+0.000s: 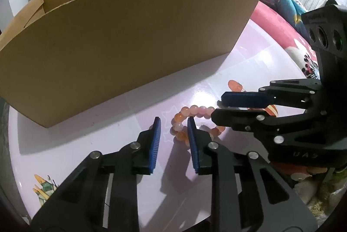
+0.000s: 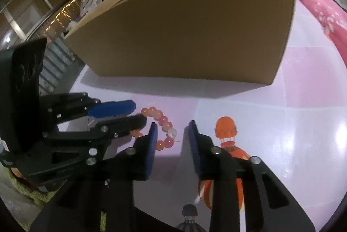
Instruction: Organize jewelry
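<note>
Bracelet [image 1: 195, 121]: beaded, flat on tablecloth [image 1: 108, 145].
Left gripper [image 1: 173, 123]: tilted down, parted, straddling beads.
Right gripper [image 2: 171, 128]: likewise, ungripped.
Cardboard box [image 1: 130, 41]: behind.

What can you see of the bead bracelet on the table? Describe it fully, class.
The bead bracelet is a closed ring of round, glossy beads in orange, pink and whitish tones, glass-like in look. It lies flat on the pale table, in front of the cardboard box, apart from it. Both grippers' fingers overlap it in view; whether they touch it cannot be told.
</note>
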`<action>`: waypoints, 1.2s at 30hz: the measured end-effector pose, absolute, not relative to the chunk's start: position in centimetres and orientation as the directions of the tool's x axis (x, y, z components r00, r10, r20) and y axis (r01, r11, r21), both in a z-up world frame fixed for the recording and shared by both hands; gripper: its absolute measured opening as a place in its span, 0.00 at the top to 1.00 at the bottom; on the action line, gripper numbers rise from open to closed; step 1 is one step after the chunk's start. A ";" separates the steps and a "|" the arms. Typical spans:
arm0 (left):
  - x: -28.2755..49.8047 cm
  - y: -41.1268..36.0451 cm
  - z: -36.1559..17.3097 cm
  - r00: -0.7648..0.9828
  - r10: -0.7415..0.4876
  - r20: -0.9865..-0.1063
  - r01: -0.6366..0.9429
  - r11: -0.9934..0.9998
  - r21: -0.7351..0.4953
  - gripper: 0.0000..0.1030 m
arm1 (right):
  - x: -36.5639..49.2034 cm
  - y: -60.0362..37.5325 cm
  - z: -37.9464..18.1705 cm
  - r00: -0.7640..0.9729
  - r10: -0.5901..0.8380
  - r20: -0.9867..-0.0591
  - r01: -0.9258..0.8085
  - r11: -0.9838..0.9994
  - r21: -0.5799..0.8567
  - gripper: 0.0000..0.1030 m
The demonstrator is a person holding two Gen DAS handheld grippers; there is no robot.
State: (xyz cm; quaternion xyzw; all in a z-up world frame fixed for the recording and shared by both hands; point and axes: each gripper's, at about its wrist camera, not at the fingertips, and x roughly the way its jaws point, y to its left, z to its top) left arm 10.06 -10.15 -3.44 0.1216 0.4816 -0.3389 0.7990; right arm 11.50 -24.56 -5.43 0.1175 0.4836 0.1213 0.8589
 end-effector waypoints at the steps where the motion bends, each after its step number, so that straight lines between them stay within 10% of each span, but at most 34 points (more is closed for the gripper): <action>1: 10.1 -10.2 -3.4 0.304 -0.421 -0.854 0.659 0.740 -0.131 0.78 | 11.6 -24.4 -5.4 0.499 0.320 -0.805 -0.105 0.945 0.311 0.75; 11: 10.4 -11.2 -3.4 0.295 -0.400 -0.868 0.670 0.734 -0.110 0.91 | 12.8 -23.5 -5.1 0.467 0.314 -0.827 -0.147 0.949 0.278 0.90; 36: 7.6 -10.0 4.2 0.413 -0.493 -0.765 0.697 0.712 -0.083 0.92 | 7.8 -25.1 2.1 0.610 0.293 -0.736 -0.157 0.955 0.250 0.91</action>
